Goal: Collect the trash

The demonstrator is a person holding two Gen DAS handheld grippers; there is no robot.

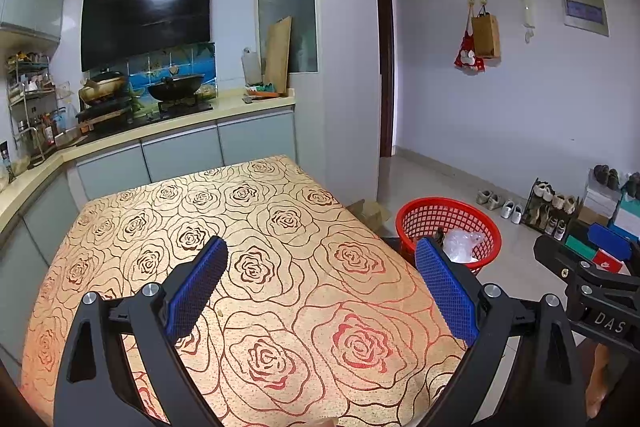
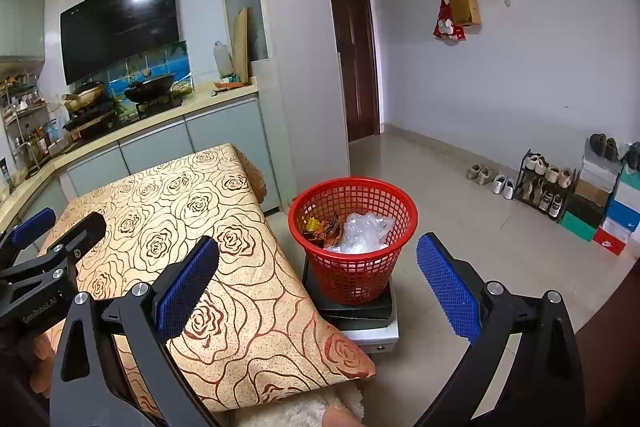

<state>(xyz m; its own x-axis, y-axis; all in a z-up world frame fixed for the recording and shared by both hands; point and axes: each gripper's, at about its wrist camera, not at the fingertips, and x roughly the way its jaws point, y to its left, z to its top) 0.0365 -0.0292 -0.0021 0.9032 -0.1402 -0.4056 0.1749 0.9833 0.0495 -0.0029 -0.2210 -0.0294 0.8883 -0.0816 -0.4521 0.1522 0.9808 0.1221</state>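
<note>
Rose-patterned gold cloth bench [image 1: 280, 227] shows no litter; red mesh plastic basket [image 2: 352, 227], right, holds crumpled clear plastic [image 2: 362, 231]. Left claw [image 1: 320, 283] and right claw [image 2: 320, 287] are held wide open, empty. Collection is judged finished; only a final check is called for.

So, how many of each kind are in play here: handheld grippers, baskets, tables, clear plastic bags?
Grippers: 2, the left gripper and the right gripper, both with jaws open
Baskets: 1, the red basket
Tables: 1, the table
Clear plastic bags: 1, the clear plastic bag in the basket
Total: 5
</note>
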